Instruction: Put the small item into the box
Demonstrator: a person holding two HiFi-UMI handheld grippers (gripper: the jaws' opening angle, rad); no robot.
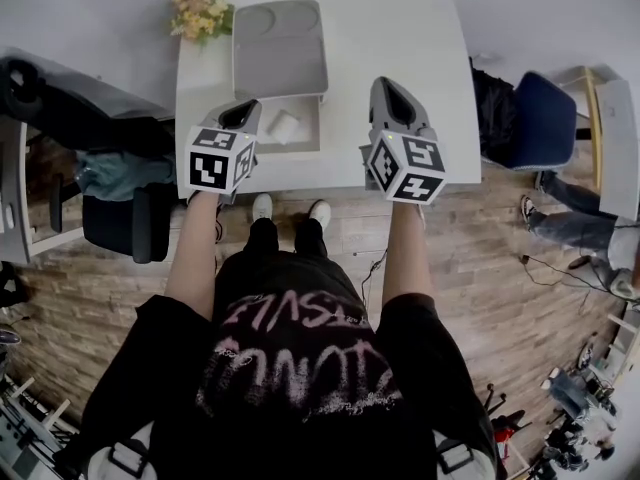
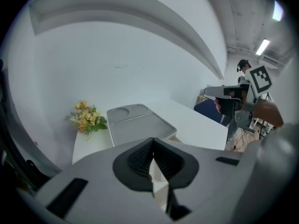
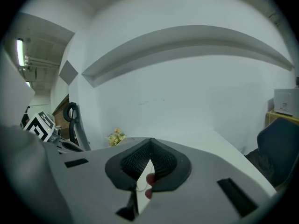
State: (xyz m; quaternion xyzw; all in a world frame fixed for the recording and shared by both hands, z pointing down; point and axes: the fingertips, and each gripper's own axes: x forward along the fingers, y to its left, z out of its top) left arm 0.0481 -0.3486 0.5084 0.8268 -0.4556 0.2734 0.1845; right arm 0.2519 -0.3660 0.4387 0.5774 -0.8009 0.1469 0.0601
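both arms reaching forward, tongs pressing shut
the person is holding the left tongs (image 1: 243, 115) and right tongs (image 1: 391, 92) out ahead, side by side and apart, with the bare left forearm (image 1: 194, 253) and right forearm (image 1: 405, 256) stretching nearly straight. the left tongs are tipping downward, the right tongs are lying closer to level. both pairs of jaws are meeting at their tips, gripping nothing.

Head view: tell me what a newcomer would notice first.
The left gripper and right gripper, each with a black-and-white marker cube, hang shut and empty over the table. Just beyond the left one, an open grey box holds a small white item. Yellow flowers sit at the table's far left corner.
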